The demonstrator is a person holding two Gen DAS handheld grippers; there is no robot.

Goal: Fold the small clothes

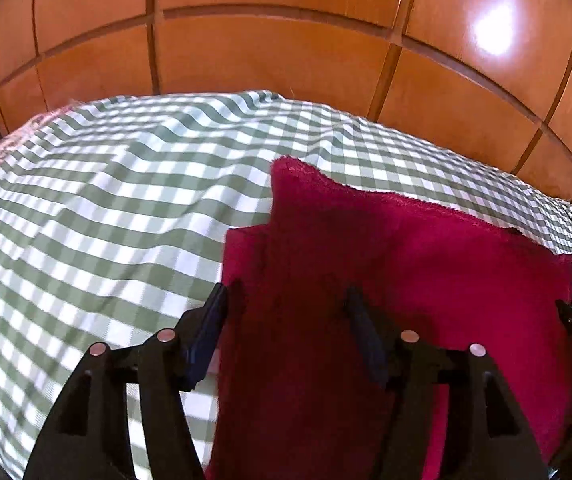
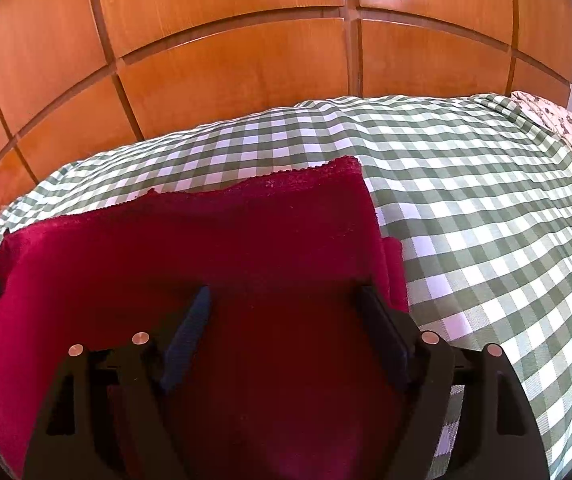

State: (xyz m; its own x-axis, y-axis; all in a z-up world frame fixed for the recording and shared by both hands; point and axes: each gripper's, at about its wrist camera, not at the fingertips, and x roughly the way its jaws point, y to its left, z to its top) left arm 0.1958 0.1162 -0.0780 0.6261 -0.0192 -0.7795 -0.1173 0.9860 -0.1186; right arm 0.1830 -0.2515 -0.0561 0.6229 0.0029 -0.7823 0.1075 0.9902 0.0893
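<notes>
Your red cloth [image 1: 386, 248] lies folded on the checked sheet [image 1: 105, 200], long side running 9 to 3 o'clock. Both your left claw [image 1: 286, 300] and right claw [image 2: 283, 296] hang spread wide above it, grasping nothing.

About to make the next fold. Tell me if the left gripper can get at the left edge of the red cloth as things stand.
Probably yes. The left gripper is open over the red cloth, its jaws straddling that edge, with only bare checked sheet beside it and nothing in the way.

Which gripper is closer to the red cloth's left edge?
Left. The left gripper straddles that edge of the red cloth, one jaw over the checked bedsheet. The right gripper hangs near the opposite edge.
</notes>
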